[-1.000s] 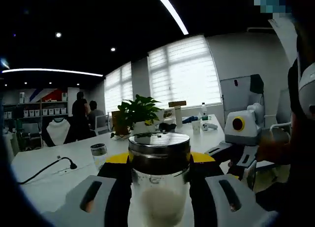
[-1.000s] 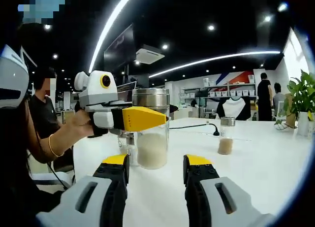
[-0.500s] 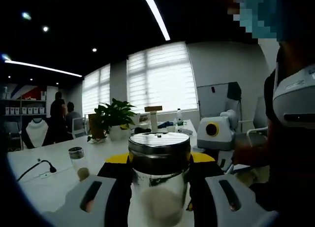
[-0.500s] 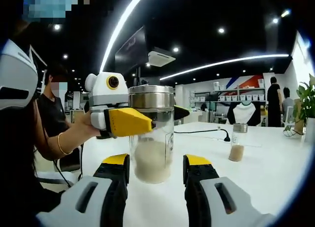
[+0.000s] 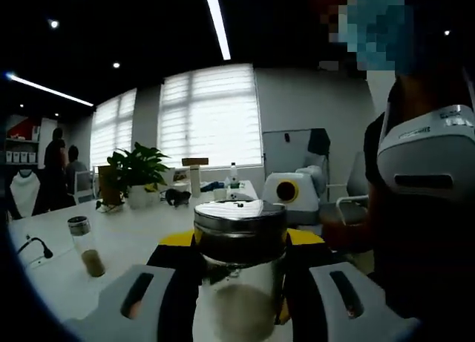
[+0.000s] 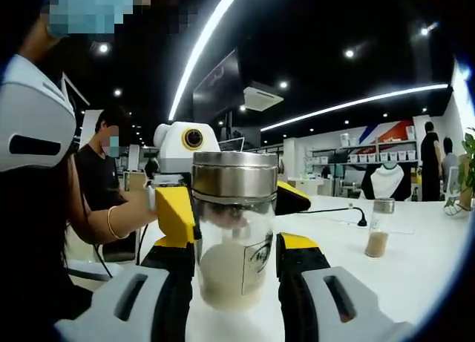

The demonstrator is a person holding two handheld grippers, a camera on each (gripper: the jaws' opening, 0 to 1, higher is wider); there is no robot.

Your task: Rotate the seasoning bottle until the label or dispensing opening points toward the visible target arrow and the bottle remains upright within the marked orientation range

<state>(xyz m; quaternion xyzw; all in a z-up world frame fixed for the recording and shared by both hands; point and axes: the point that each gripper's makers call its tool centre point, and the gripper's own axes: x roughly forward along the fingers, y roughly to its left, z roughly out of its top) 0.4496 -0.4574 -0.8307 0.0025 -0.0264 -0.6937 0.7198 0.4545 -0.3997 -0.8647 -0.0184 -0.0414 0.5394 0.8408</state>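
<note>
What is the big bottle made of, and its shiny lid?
The bottle looks like clear glass or plastic: the pale seasoning shows through it. Its lid looks like polished metal, silvery and mirroring the ceiling lights. The left gripper grips it.

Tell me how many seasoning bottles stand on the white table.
2. The large seasoning bottle sits between the left tongs; a small bottle stands alone farther along the table. Others may be hidden.
</note>
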